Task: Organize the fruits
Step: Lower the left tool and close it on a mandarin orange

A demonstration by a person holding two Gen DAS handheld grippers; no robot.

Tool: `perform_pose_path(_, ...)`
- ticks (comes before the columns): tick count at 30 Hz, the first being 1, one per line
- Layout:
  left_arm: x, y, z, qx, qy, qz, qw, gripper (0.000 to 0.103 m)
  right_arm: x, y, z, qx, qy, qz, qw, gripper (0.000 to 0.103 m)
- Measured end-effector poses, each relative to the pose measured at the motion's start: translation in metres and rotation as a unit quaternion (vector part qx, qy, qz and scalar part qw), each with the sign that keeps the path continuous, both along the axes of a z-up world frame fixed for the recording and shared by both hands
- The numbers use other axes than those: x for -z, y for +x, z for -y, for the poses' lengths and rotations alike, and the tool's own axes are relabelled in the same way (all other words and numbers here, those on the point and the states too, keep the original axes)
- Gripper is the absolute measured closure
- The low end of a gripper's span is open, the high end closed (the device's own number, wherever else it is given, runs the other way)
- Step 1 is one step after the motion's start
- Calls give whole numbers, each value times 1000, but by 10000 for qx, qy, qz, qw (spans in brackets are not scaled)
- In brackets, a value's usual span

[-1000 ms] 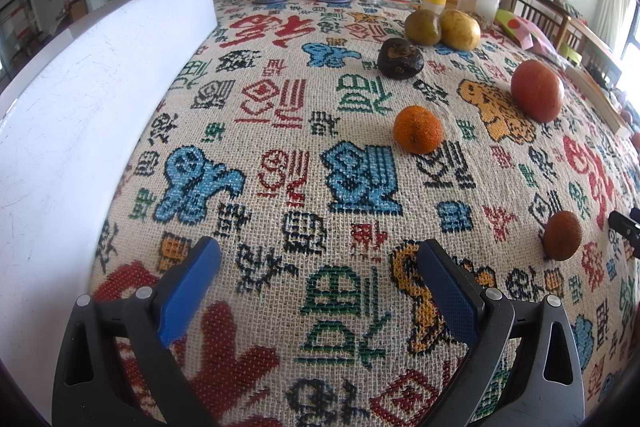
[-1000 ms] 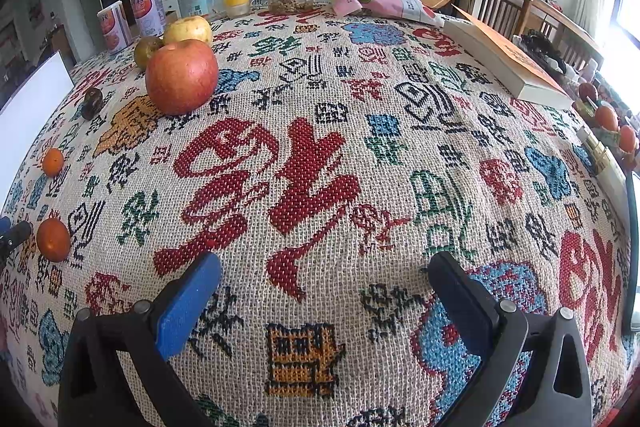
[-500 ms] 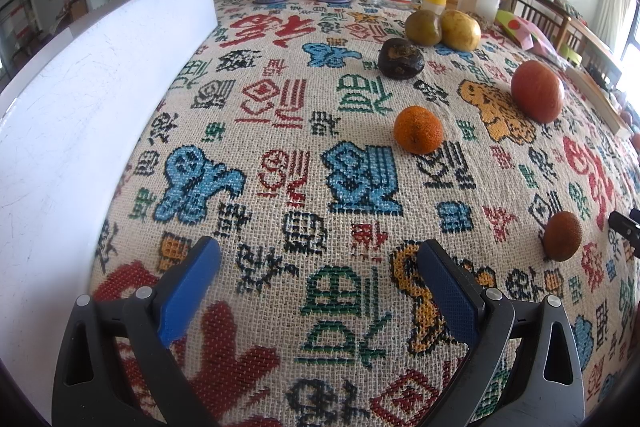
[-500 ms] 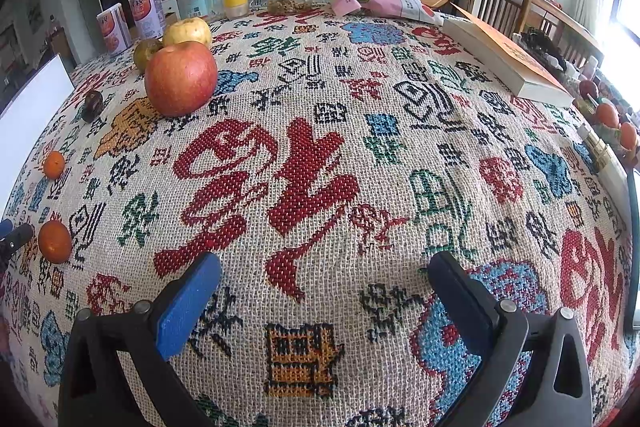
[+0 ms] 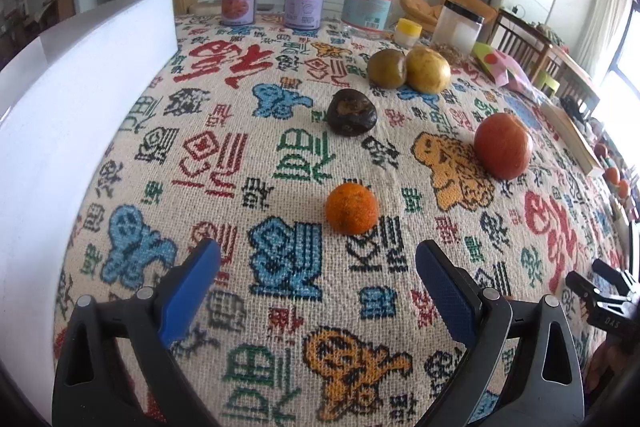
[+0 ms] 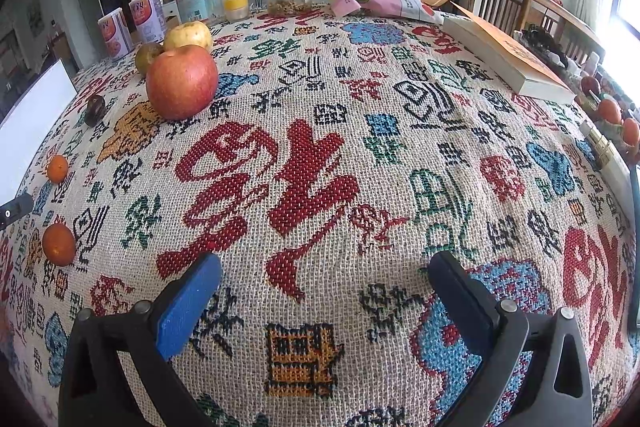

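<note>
On the tablecloth (image 5: pixel 240 155), the mandarin (image 5: pixel 351 207) lies at 6 o'clock from the dark fruit (image 5: pixel 352 112); the apple (image 5: pixel 503 146) at 3.

Right gripper (image 6: pixel 324 291) fingers wide apart, empty, over patterned tabletop (image 6: pixel 320 167). Red apple (image 6: pixel 182 81) far left; yellow apple (image 6: pixel 188 35) and green fruit (image 6: pixel 148 57) just behind it. Dark fruit (image 6: pixel 96 109) further left. Two oranges at left edge: one near (image 6: pixel 59 244), one farther (image 6: pixel 57 168). Book (image 6: pixel 508 57) far right; snack bag (image 6: pixel 380 1) at far edge.
</note>
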State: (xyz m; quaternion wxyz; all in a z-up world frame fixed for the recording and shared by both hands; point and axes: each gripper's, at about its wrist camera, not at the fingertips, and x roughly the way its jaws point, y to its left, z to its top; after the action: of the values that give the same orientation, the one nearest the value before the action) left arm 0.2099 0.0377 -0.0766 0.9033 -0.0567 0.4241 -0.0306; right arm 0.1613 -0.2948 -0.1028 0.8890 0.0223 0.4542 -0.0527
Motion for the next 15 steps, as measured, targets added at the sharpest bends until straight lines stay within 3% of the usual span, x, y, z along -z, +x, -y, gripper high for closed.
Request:
perform_pose_path(4, 10, 24, 12, -36, 31, -30, 10000, 7, 0, 0, 1, 2, 10, 5, 10000, 0)
perform_pose_path(8, 13, 22, 19, 114, 235, 35, 9997, 74, 0, 0, 0, 1, -15, -5, 10000, 0)
perform_pose_path(15, -1, -24, -7, 116, 68, 200, 9997, 74, 0, -1, 0, 6, -10, -10, 10000, 0)
